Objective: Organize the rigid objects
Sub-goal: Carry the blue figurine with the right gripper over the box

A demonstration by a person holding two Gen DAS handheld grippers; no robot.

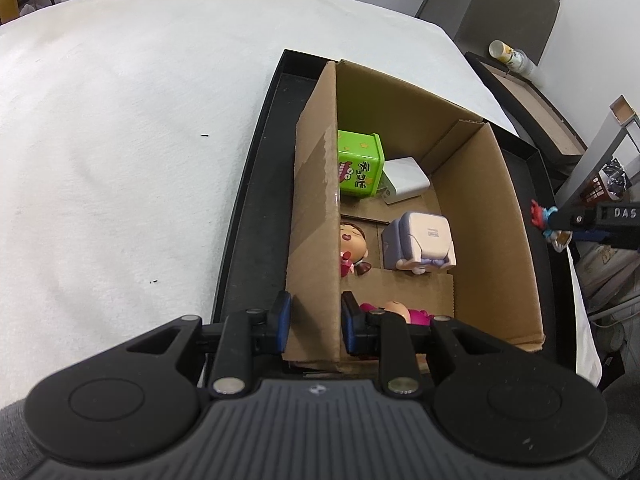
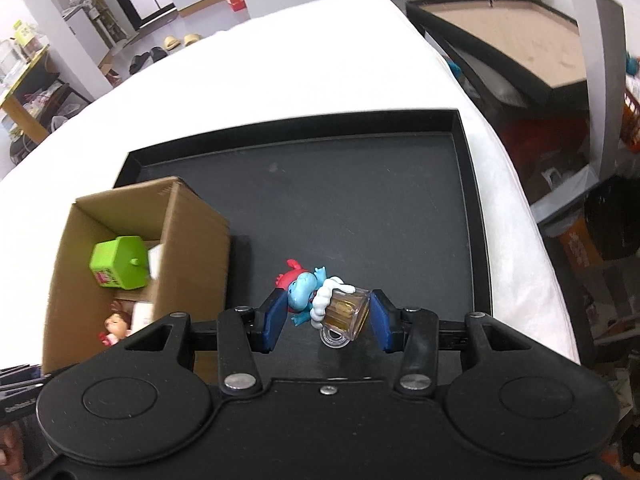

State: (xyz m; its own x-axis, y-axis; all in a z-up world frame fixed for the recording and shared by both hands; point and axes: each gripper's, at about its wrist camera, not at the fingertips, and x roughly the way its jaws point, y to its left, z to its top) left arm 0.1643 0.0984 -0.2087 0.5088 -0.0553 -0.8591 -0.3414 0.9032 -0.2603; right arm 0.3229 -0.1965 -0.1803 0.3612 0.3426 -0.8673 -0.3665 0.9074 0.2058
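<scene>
left gripper [image 1: 314, 326] pinching near wall of cardboard box [image 1: 492, 208] | right gripper [image 2: 326, 320] clamped on blue figurine with mug [image 2: 320, 296], held above black tray [image 2: 360, 200], just beside box | box sits in tray

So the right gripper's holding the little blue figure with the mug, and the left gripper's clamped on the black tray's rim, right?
Not quite. The left gripper is clamped on the cardboard box's wall, not the black tray, as the left wrist view shows. The right gripper does hold the blue figure.

Bright even indoor light; fisheye edge warp; right-wrist view motion-blurred.
</scene>
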